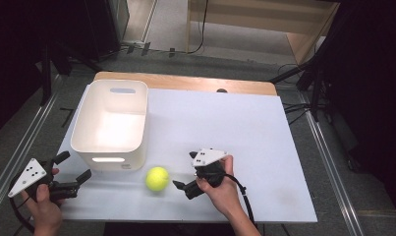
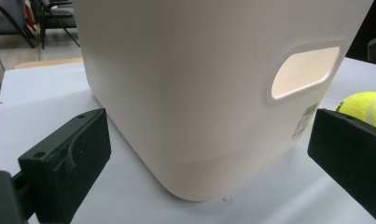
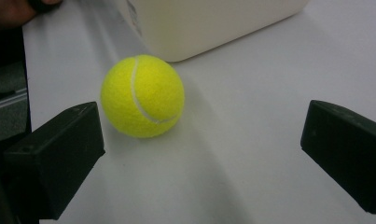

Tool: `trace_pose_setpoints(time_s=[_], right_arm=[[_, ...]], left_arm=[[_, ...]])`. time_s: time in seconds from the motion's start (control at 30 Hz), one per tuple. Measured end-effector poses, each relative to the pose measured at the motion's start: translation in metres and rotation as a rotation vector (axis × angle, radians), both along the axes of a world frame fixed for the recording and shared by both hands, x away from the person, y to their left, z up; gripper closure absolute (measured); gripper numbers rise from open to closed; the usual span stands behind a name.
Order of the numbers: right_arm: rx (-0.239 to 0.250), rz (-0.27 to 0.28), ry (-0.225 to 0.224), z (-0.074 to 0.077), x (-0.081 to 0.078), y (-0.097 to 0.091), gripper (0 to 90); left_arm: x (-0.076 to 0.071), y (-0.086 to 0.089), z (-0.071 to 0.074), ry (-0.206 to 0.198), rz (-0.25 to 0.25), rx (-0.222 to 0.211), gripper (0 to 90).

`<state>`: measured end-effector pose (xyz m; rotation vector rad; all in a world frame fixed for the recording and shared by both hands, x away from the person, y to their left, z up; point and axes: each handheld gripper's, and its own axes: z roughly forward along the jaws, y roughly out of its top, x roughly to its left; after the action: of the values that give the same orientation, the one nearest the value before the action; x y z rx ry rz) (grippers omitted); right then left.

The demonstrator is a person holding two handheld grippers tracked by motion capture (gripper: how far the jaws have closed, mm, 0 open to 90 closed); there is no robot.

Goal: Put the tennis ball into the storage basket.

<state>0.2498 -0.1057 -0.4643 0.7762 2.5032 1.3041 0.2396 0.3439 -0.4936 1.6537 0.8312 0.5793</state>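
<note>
A yellow-green tennis ball [image 1: 157, 178] [image 3: 142, 95] rests on the white table [image 1: 235, 128], just in front of the near right corner of a white plastic bin [image 1: 109, 123]. My right gripper [image 1: 184, 170] [image 3: 202, 133] is open, level with the ball and slightly to its right, jaws pointing at it without touching. At the table's near left corner, my left gripper [image 1: 73, 166] [image 2: 209, 140] is open, facing the bin's near wall [image 2: 199, 93] with its handle slot [image 2: 304, 72]. The ball [image 2: 363, 107] peeks past that gripper's right jaw.
The bin looks empty and takes up the left part of the table. A wooden strip [image 1: 185, 82] runs along the table's far edge. Dark stands and cables [image 1: 303, 83] crowd the floor at both sides, and light wooden furniture [image 1: 264, 24] stands behind.
</note>
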Motion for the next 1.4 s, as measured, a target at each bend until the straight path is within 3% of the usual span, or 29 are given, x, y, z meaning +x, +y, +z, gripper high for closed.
trace_pose_setpoints(time_s=[0.83,0.93,1.33,1.4], right_arm=[[-0.103,0.087,0.088,-0.012,0.01,0.044,0.0],[-0.111,0.091,0.092,-0.014,0.01,0.047,4.4],[-0.151,0.125,0.122,-0.021,0.013,0.061,5.7],[-0.152,0.128,0.126,-0.022,0.013,0.064,9.5]], left_arm=[[0.0,0.0,0.0,0.001,-0.001,0.003,0.0],[0.0,0.0,0.0,0.0,-0.001,-0.001,0.0],[0.0,0.0,0.0,0.0,-0.003,-0.002,0.0],[0.0,0.0,0.0,0.0,-0.003,-0.001,0.0]])
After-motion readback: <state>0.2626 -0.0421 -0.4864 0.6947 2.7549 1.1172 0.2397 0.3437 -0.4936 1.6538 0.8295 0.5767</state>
